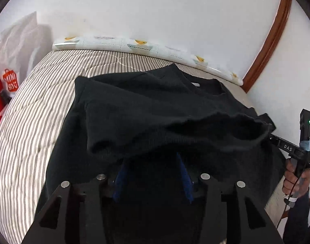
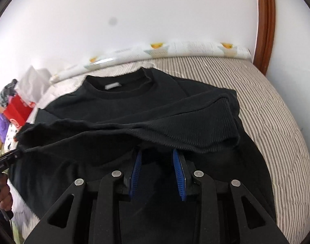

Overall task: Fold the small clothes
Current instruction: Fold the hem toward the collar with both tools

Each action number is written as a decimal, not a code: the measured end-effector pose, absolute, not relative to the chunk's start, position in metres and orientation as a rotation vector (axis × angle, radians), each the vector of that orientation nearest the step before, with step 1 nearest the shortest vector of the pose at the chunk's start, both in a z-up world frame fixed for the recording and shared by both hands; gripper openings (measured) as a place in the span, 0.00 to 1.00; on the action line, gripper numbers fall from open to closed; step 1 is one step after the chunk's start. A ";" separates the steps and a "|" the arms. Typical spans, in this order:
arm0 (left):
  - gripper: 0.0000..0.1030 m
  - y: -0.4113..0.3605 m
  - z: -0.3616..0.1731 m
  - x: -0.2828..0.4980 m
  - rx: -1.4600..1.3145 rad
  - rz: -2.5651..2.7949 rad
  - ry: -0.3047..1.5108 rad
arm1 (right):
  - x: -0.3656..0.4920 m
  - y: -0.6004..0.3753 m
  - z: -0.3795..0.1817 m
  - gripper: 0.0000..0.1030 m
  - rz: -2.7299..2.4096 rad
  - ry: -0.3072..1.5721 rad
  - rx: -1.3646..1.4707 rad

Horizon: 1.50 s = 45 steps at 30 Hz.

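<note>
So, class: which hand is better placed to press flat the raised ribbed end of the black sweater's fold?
Probably the right. The right gripper stands open just short of that ribbed end of the sweater; the left gripper, also open, sits toward the fold's other end.

Place: a bedroom in a home.
Bed: a bed with a grey-and-white striped quilted cover fills most of both views.
Bed edge: a white padded bumper printed with small orange and blue figures runs along the far side, against the wall.
Wall: plain white wall with a brown wooden door frame at the right.
Clutter: a white shopping bag with a red logo, and a red box, stand beside the bed.
</note>
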<state>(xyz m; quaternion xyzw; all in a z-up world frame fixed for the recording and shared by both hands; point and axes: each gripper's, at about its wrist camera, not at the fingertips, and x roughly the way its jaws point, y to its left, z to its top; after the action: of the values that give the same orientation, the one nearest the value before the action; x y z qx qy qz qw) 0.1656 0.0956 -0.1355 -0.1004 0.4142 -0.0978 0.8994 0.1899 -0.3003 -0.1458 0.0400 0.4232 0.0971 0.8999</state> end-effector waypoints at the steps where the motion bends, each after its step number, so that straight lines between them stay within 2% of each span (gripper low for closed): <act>1: 0.43 0.095 -0.133 0.170 -0.199 -0.203 0.840 | 0.197 -0.301 -0.148 0.31 0.204 0.887 0.100; 5: 0.43 0.098 -0.132 0.195 -0.170 -0.175 0.821 | 0.223 -0.305 -0.146 0.31 0.166 0.848 0.116; 8: 0.43 0.114 -0.134 0.214 -0.251 -0.151 0.845 | 0.246 -0.311 -0.145 0.31 0.110 0.836 0.129; 13: 0.43 0.132 -0.124 0.215 -0.223 -0.055 0.807 | 0.262 -0.327 -0.134 0.31 0.061 0.814 0.129; 15: 0.45 0.138 -0.124 0.215 -0.202 -0.033 0.801 | 0.261 -0.330 -0.129 0.37 0.035 0.788 0.086; 17: 0.49 0.140 -0.128 0.220 -0.161 -0.031 0.826 | 0.262 -0.335 -0.128 0.51 0.029 0.778 0.058; 23: 0.48 0.141 -0.141 0.237 -0.086 -0.037 0.895 | 0.285 -0.343 -0.150 0.51 0.061 0.885 0.050; 24: 0.46 0.140 -0.143 0.238 -0.087 -0.036 0.896 | 0.289 -0.342 -0.154 0.51 0.079 0.900 0.050; 25: 0.35 0.140 -0.144 0.238 -0.096 -0.030 0.895 | 0.291 -0.340 -0.156 0.49 0.089 0.906 0.044; 26: 0.25 0.141 -0.144 0.236 -0.106 -0.023 0.891 | 0.293 -0.337 -0.158 0.41 0.096 0.910 0.035; 27: 0.20 0.140 -0.142 0.233 -0.108 -0.005 0.877 | 0.294 -0.334 -0.159 0.39 0.101 0.913 0.022; 28: 0.16 0.140 -0.140 0.230 -0.107 0.007 0.857 | 0.294 -0.332 -0.158 0.31 0.103 0.903 0.007; 29: 0.14 0.141 -0.137 0.226 -0.109 0.007 0.839 | 0.292 -0.330 -0.156 0.16 0.109 0.888 -0.004; 30: 0.14 0.142 -0.133 0.224 -0.112 0.011 0.821 | 0.289 -0.328 -0.151 0.13 0.118 0.865 -0.014; 37: 0.14 0.153 -0.130 0.230 -0.196 0.012 0.803 | 0.272 -0.355 -0.110 0.11 0.148 0.670 0.083; 39: 0.14 0.150 -0.136 0.237 -0.188 0.015 0.837 | 0.280 -0.354 -0.119 0.11 0.128 0.694 0.063; 41: 0.19 0.150 -0.141 0.239 -0.195 0.018 0.866 | 0.296 -0.353 -0.141 0.11 0.102 0.784 0.059; 45: 0.22 0.154 -0.134 0.228 -0.208 0.012 0.824 | 0.304 -0.353 -0.162 0.12 0.088 0.858 0.063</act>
<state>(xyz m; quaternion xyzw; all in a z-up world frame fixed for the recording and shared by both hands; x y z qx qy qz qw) 0.2281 0.1542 -0.1341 -0.1007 0.3999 0.0059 0.9110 0.3036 -0.3532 -0.1623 0.0306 0.4159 0.0426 0.9079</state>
